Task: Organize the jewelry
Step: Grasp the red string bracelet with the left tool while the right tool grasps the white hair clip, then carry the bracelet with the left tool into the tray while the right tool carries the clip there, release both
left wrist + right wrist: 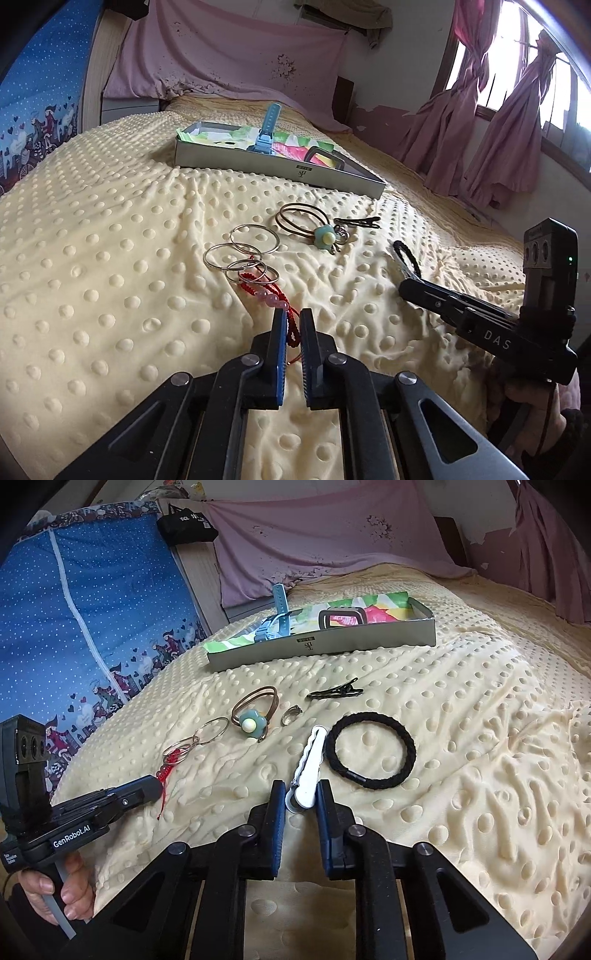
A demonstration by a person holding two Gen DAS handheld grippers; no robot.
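My left gripper [291,318] is closed down on the cord of a red string bracelet with pink beads [271,293], which lies under several silver hoops [236,254] on the yellow dotted blanket. My right gripper [301,794] has its jaws around the near end of a white hair clip [309,760]; contact is unclear. A black braided hair tie [369,755] lies just right of the clip. A brown hair tie with a green flower [251,720], a small ring [290,714] and a dark hair clip [334,692] lie farther off.
A shallow grey box [332,642] holding a blue watch [277,627] and a dark square frame [341,618] on colourful paper sits at the far side of the bed. A blue patterned cloth [92,609] stands left; pink curtains [480,129] hang right.
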